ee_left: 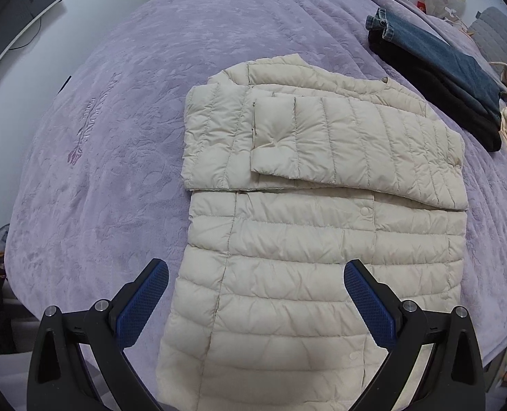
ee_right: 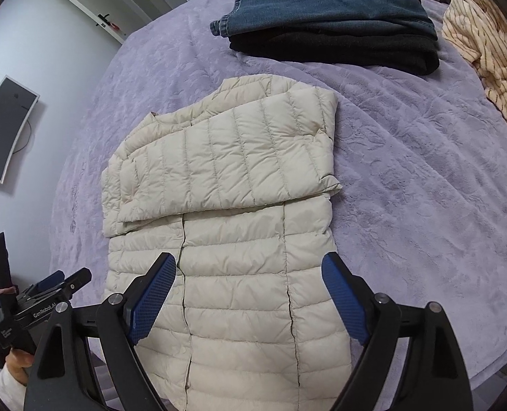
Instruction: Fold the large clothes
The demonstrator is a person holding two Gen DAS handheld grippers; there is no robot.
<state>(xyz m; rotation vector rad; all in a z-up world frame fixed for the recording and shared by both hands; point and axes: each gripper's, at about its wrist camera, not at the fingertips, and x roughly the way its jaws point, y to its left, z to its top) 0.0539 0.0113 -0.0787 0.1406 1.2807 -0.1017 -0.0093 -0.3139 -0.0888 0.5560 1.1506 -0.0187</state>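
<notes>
A cream quilted puffer jacket (ee_left: 287,239) lies flat on the purple bedspread (ee_left: 116,137), its sleeves folded across the chest (ee_left: 339,144). It also shows in the right wrist view (ee_right: 233,257). My left gripper (ee_left: 255,289) is open, hovering above the jacket's lower left part, holding nothing. My right gripper (ee_right: 248,282) is open above the jacket's lower middle, holding nothing. The left gripper's body (ee_right: 44,294) shows at the left edge of the right wrist view.
Folded blue jeans on a folded black garment (ee_right: 332,34) lie at the far side of the bed, also in the left wrist view (ee_left: 438,72). A striped yellow cloth (ee_right: 486,51) lies crumpled at far right. A monitor (ee_right: 3,133) hangs on the wall.
</notes>
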